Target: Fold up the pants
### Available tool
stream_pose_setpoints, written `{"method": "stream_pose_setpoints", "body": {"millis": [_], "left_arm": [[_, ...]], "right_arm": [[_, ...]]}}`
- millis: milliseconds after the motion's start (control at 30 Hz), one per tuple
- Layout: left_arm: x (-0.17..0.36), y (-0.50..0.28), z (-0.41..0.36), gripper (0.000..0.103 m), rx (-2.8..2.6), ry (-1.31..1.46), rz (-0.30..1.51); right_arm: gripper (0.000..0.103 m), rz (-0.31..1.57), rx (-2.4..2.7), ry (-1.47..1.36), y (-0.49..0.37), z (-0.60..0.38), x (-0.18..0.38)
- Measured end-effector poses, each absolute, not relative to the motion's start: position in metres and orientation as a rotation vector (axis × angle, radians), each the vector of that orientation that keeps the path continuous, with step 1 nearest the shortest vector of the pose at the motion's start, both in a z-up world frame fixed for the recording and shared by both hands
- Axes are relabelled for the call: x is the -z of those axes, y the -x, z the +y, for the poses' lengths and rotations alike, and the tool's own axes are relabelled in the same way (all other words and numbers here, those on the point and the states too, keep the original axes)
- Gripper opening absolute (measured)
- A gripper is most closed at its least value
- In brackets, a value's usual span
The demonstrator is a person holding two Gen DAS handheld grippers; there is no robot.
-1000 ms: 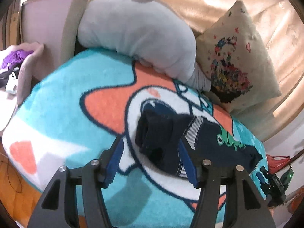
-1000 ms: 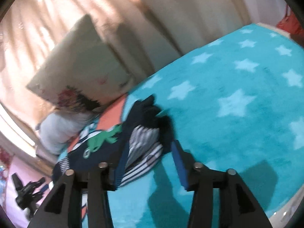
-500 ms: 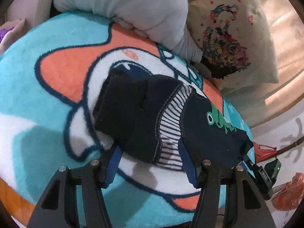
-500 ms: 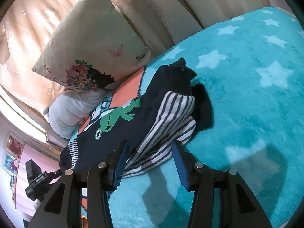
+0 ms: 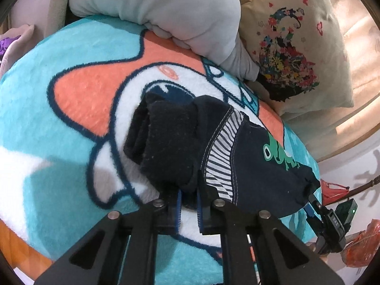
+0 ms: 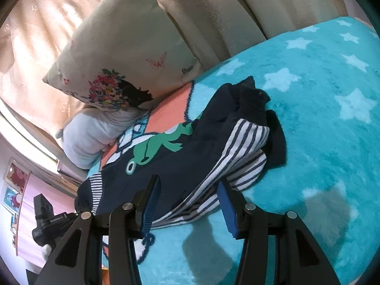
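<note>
Dark navy pants (image 5: 180,142) with striped trim and a green frog print lie bunched on a teal, orange and white blanket (image 5: 59,123). My left gripper (image 5: 188,199) is shut on the near edge of the pants' dark folded end. In the right wrist view the pants (image 6: 180,163) stretch from left to centre, striped lining up. My right gripper (image 6: 187,204) is open, its blue fingers either side of the striped hem (image 6: 237,166), low over the blanket (image 6: 320,142).
A grey plush pillow (image 5: 166,11) and a cream floral cushion (image 5: 296,42) lie at the back by beige curtains (image 6: 213,7). The other gripper (image 5: 332,218) shows at the pants' far end. The bed's edge and wooden floor (image 5: 14,247) are at lower left.
My left gripper came in over the bed and closed on the pants' dark edge. My right gripper moved closer to the striped hem and stayed open.
</note>
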State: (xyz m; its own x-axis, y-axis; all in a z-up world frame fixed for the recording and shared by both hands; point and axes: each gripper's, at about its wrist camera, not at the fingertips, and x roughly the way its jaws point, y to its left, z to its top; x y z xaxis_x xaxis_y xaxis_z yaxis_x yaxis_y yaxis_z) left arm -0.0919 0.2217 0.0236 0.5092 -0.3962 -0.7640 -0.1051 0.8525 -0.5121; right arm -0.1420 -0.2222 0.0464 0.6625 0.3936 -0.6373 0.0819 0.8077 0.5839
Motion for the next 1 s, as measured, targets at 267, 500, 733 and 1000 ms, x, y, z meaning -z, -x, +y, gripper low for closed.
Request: {"method": "stream_pose_setpoints", "body": {"millis": [267,500,733,1000], "left_arm": [[-0.025,0.088,0.216,0.005,0.201,0.512,1.024],[-0.053,0.097,0.222,0.003,0.23,0.52,0.953],[-0.075,0.079,0.223,0.003,0.241,0.541,0.909],[-0.086,0.021,0.224,0.003,0.174,0.511,0.892]], "right_arm": [[0.019,0.887,-0.146,-0.6,0.128,-0.215,-0.036],[0.007,0.822,-0.181,-0.51,0.136,-0.207,-0.066],[0.007,0.758,-0.217,-0.478,0.128,-0.205,-0.097],[0.006,0.779,-0.232,-0.502,0.073,-0.209,-0.106]]}}
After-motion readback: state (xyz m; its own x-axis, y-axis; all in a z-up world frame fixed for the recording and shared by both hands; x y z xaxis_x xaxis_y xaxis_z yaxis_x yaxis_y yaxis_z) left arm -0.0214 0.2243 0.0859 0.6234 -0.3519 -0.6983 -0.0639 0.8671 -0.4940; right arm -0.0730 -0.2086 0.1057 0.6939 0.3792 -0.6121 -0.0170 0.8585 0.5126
